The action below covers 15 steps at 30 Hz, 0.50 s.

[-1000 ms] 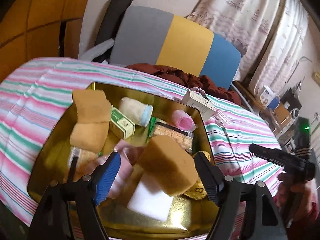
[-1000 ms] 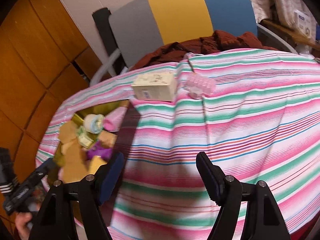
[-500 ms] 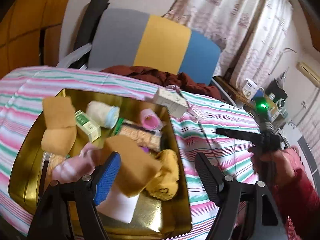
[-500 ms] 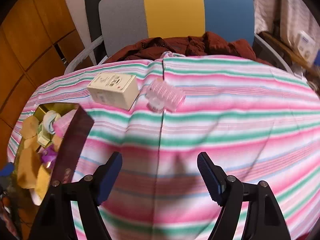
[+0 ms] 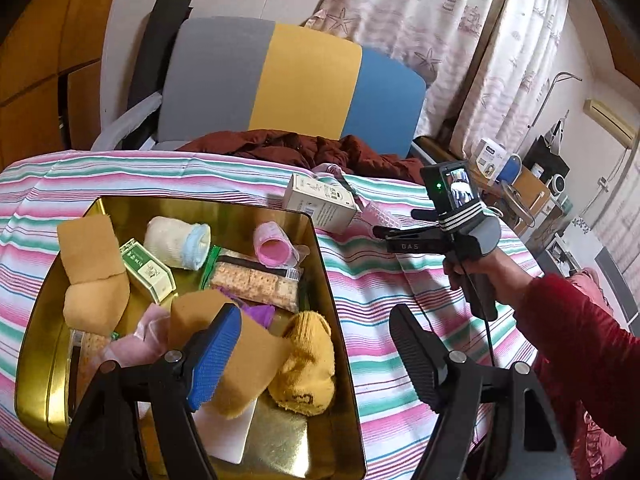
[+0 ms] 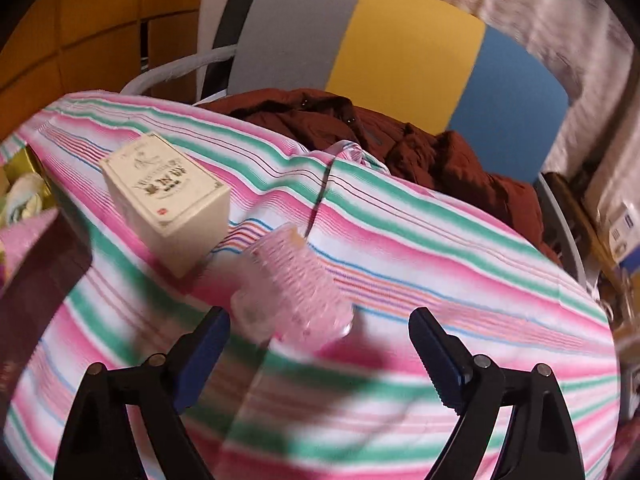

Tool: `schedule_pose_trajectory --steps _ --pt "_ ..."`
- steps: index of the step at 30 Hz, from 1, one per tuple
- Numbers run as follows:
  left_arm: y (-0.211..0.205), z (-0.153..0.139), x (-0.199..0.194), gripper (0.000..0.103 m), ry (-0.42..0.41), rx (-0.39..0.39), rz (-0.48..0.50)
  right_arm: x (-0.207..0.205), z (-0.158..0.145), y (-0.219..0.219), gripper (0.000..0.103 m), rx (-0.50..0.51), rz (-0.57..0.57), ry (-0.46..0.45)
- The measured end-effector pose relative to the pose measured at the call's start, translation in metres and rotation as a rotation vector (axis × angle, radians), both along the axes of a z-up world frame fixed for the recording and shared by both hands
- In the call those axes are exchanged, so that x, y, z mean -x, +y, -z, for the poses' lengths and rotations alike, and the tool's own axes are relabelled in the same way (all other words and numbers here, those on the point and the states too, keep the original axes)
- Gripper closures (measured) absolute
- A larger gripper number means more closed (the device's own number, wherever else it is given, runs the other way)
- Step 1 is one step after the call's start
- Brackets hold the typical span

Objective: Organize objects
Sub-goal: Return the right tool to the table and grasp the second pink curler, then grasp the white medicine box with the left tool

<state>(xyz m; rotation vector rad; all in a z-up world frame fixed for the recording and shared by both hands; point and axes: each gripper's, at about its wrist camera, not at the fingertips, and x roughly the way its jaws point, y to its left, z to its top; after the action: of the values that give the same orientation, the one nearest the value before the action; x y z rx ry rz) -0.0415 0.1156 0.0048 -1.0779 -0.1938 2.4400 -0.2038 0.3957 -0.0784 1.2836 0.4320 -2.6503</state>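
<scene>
Pink hair roller lies on the striped cloth just beside the cream box; the right gripper, jaws wide and empty, has swung in from the gold tin, so pickup looks next. Left gripper hangs open over the tin.

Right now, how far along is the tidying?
Mostly done: the gold tin already holds sponges, socks and packets. Nothing is in hand; the right gripper is open, approaching the pink hair roller. Left: that roller and the cream box, both on the striped cloth.
</scene>
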Motion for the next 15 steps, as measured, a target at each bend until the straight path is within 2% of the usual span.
schedule_pose_trajectory --steps 3,6,7,10,15 --pt "0.002 0.000 0.008 0.025 -0.008 0.004 0.000 0.009 0.005 0.005 0.014 0.088 -0.030 -0.031" --pt "0.007 0.000 0.017 0.025 -0.019 0.001 0.010 0.015 0.011 0.006 0.025 0.133 -0.047 -0.053" --pt "0.008 0.000 0.019 0.025 -0.021 0.004 0.014 0.017 0.014 0.007 0.032 0.150 -0.046 -0.062" --pt "0.017 -0.001 0.029 0.025 -0.032 0.016 0.037 0.019 0.016 0.011 0.035 0.214 -0.025 -0.064" --pt "0.038 -0.004 0.051 0.025 -0.031 0.073 0.082 0.017 0.017 0.009 0.036 0.237 0.014 -0.060"
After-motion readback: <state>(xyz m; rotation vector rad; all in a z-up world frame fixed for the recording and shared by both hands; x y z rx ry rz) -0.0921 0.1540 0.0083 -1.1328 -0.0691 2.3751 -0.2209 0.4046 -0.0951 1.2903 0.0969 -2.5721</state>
